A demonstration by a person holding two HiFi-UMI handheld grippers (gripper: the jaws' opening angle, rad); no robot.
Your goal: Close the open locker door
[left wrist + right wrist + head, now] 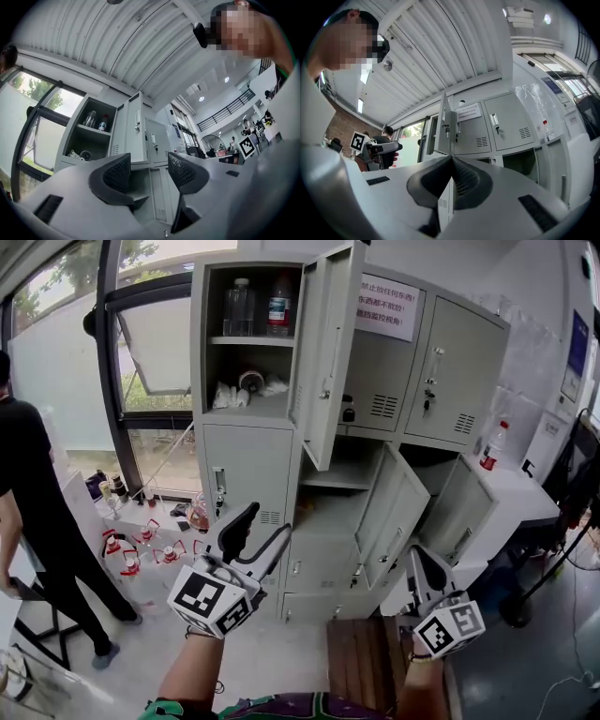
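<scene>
Swinging wide on the top row, the open locker door [330,352] stands edge-on toward the camera at the upper left of the grey locker bank [246,470]. Its compartment shows two bottles [239,307] on the upper shelf; one carries a red and blue label, the brand too small to read. A white notice [387,306] with red Chinese print is stuck on the closed door beside it, not legible here. Two lower doors [392,512] also hang open. The left gripper [269,519] is raised in front of the lockers, jaws spread wide with nothing between them. The right gripper [419,563] sits lower right, jaws pressed together and empty. A person [37,521] in black stands at far left.
</scene>
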